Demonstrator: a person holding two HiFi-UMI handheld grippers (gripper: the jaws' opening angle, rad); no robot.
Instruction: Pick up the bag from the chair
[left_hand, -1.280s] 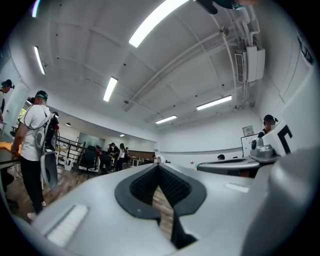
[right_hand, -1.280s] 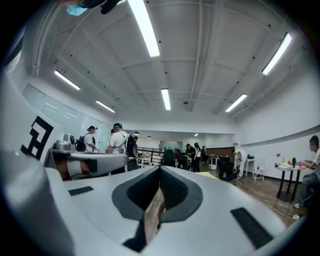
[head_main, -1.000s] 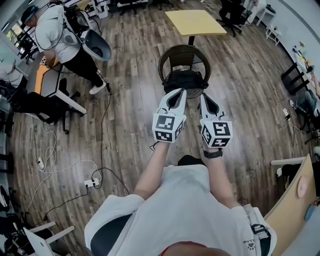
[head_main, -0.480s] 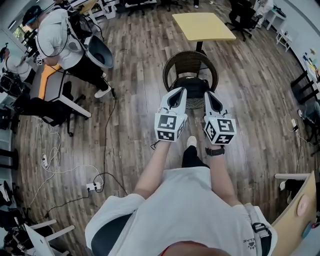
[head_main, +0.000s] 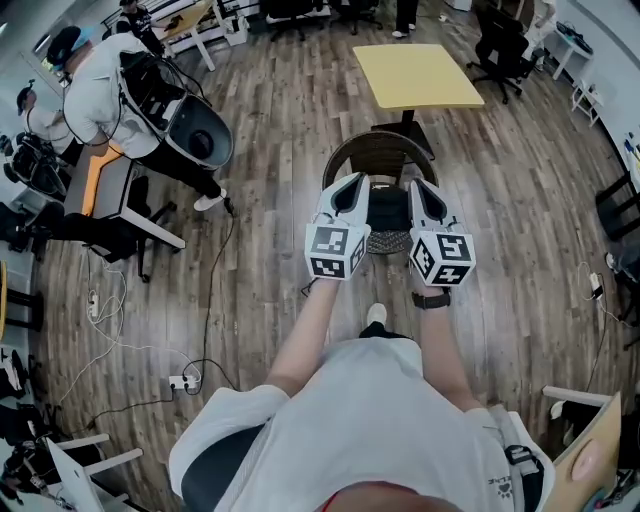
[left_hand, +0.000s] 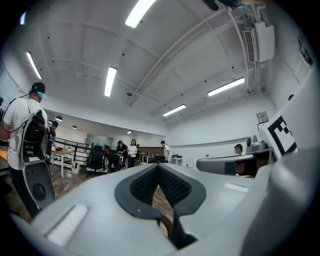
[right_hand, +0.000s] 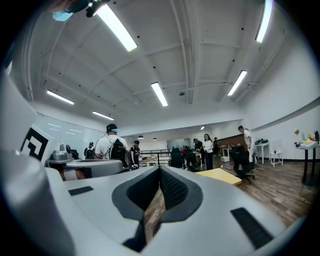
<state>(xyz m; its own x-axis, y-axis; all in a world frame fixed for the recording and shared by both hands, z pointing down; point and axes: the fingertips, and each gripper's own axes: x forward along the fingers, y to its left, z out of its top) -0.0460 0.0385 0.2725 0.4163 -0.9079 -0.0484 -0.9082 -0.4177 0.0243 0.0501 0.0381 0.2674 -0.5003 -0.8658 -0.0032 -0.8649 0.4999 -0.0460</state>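
Observation:
A black bag (head_main: 388, 208) lies on the seat of a round dark wicker chair (head_main: 380, 143) straight ahead in the head view. Both grippers are held out level over the chair's front, one on each side of the bag. My left gripper (head_main: 354, 182) is shut with nothing between its pads; in the left gripper view its jaws (left_hand: 159, 169) meet at the tips. My right gripper (head_main: 418, 187) is shut and empty too, tips together (right_hand: 160, 171). Neither gripper view shows the bag or the chair; both look across the room.
A yellow table (head_main: 418, 75) stands just behind the chair. At the left a person in a white shirt (head_main: 100, 70) bends over a grey device beside a desk (head_main: 105, 185). Cables and a power strip (head_main: 182, 381) lie on the wooden floor at the left.
The chair and bag have come closer. Both grippers have moved forward and now flank the bag over the seat; earlier they were short of the chair. Jaws stayed shut.

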